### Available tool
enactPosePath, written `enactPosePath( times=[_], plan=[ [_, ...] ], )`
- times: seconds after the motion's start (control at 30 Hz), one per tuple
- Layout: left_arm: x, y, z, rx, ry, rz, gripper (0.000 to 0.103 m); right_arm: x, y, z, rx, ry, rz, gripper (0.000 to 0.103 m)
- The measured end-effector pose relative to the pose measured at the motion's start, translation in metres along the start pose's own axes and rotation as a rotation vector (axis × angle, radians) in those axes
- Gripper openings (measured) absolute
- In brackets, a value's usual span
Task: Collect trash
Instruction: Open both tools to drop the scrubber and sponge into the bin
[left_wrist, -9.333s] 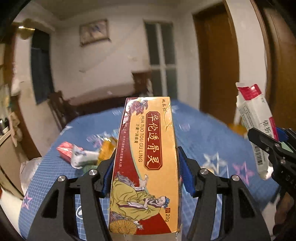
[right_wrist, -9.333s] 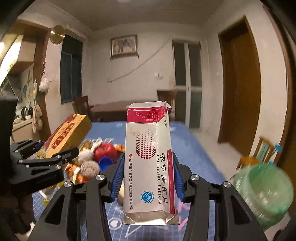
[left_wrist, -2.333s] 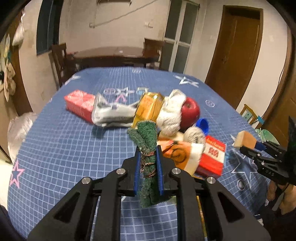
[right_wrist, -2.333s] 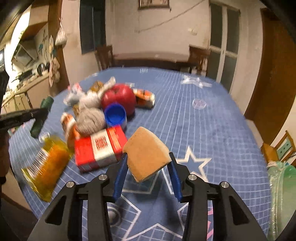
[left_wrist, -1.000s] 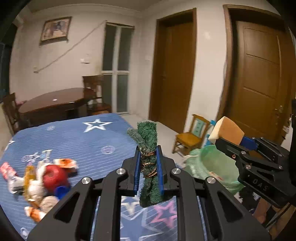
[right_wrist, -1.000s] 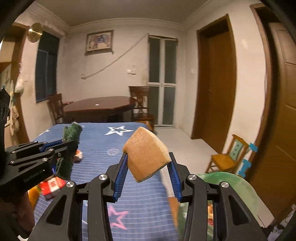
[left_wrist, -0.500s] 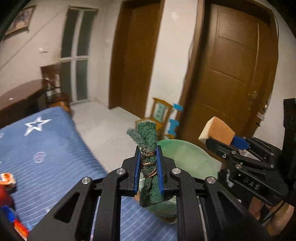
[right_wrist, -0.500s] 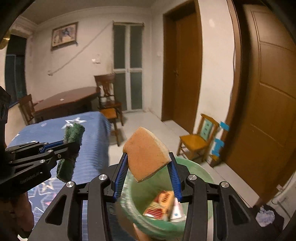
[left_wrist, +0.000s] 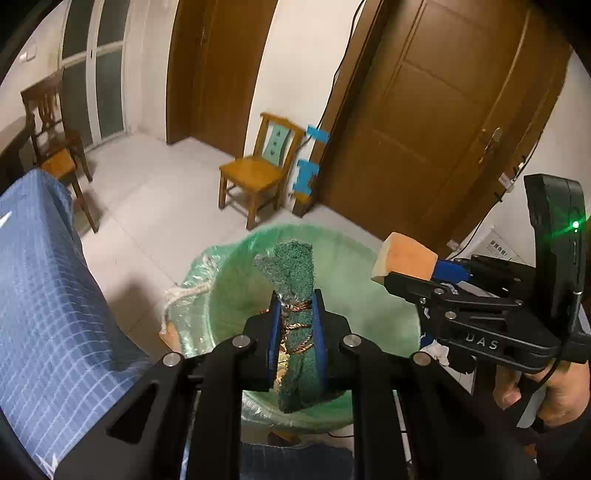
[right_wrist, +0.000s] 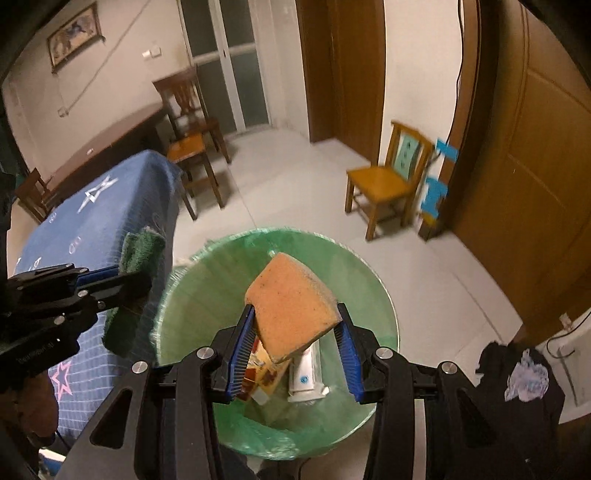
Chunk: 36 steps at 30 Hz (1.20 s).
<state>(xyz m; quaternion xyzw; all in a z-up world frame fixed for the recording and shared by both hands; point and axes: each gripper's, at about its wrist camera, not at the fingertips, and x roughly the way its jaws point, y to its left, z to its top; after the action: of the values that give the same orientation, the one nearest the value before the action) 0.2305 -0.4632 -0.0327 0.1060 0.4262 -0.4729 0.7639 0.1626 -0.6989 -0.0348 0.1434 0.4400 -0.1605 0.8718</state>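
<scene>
The left gripper (left_wrist: 297, 325) clamps one green scouring pad (left_wrist: 295, 280) bound with copper wire, upright between its blue pads; the right gripper (right_wrist: 293, 350) pinches one orange sponge (right_wrist: 291, 314), tilted. Both point steeply down over one green-lined trash bin (right_wrist: 354, 266) just beyond the fingertips, with two cartons (right_wrist: 295, 373) lying inside. One blue tablecloth (left_wrist: 48, 314) hangs left; two wooden chairs stand farther off

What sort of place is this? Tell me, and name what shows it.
Most likely a room in a home, perhaps a dining room: wooden chairs on a pale tiled floor, a dark wooden table by the wall, a framed picture, and brown interior doors.
</scene>
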Motion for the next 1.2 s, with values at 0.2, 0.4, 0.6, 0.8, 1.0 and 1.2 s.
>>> enactPosePath(
  times=[0.2, 0.4, 0.6, 0.8, 1.0, 1.2],
  plan=[
    [0.021, 0.002, 0.0, -0.009, 0.038, 0.014, 0.014, 0.028, 0.0, -0.001, 0.017, 0.053, -0.007, 0.045],
    [0.035, 0.007, 0.001, -0.026, 0.06, 0.026, 0.014, 0.046, -0.003, -0.006, 0.022, 0.068, -0.008, 0.045],
    [0.043, 0.002, 0.004, -0.031, 0.075, 0.03, 0.017, 0.045, 0.001, -0.01, 0.023, 0.067, -0.004, 0.045],
    [0.046, 0.008, 0.006, -0.046, 0.078, 0.055, 0.042, 0.045, 0.001, -0.012, 0.036, 0.055, 0.008, 0.059],
    [0.043, 0.013, 0.005, -0.069, 0.068, 0.053, 0.049, 0.042, 0.0, -0.014, 0.046, 0.043, 0.013, 0.061],
    [0.037, 0.012, 0.001, -0.069, 0.062, 0.054, 0.049, 0.036, 0.004, -0.016, 0.033, 0.027, 0.0, 0.061]
  ],
)
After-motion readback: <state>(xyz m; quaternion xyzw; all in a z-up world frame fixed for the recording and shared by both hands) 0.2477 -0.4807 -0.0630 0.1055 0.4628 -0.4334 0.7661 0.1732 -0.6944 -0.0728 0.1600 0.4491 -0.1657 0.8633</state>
